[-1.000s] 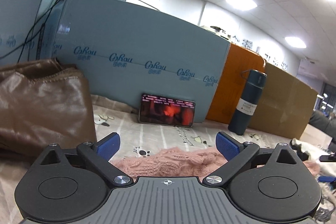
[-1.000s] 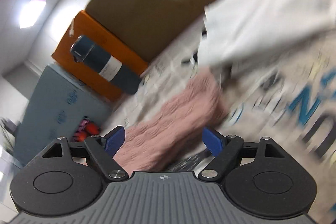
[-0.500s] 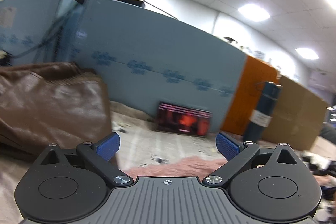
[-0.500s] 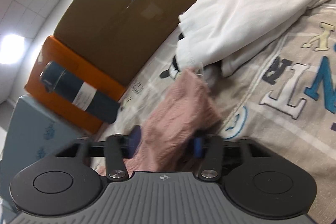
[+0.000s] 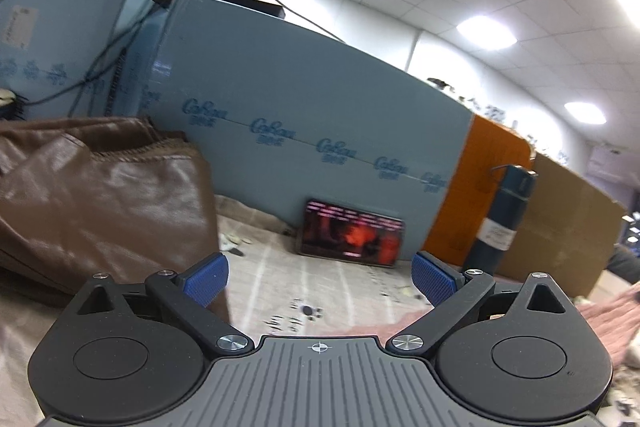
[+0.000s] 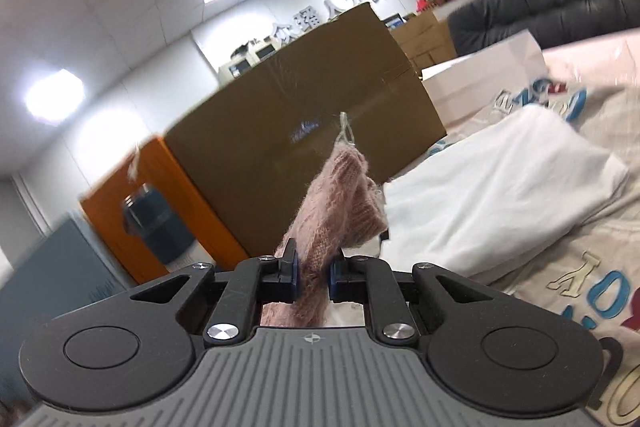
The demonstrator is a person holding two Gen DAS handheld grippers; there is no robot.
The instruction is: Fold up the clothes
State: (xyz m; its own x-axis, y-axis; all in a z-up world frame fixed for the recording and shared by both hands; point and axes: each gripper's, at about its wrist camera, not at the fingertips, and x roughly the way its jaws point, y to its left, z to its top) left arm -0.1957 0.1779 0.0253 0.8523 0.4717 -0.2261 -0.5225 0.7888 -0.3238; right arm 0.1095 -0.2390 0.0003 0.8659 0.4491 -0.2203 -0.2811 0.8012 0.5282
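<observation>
In the right wrist view my right gripper point(image 6: 313, 269) has its jaws closing on a pink knit sweater point(image 6: 340, 195). The blue pads press on the fabric, and a bunched end stands up ahead of them, lifted off the bed. A folded white garment point(image 6: 500, 195) lies just right of it on the printed bed cover point(image 6: 580, 267). In the left wrist view my left gripper point(image 5: 320, 267) is open with nothing between its fingers. More of the pink sweater point(image 5: 600, 311) shows at the right edge of that view and just below the right finger.
A brown leather garment point(image 5: 100, 195) is piled at the left. A phone point(image 5: 352, 239) with a lit screen leans on the blue foam board point(image 5: 300, 107). A dark bottle point(image 5: 504, 219) stands by an orange panel point(image 5: 492, 167). A cardboard sheet point(image 6: 300, 131) backs the bed.
My right gripper went from open to shut on the pink sweater, rolled level and lifted the fabric. In the left view the sweater has drawn away to the right.
</observation>
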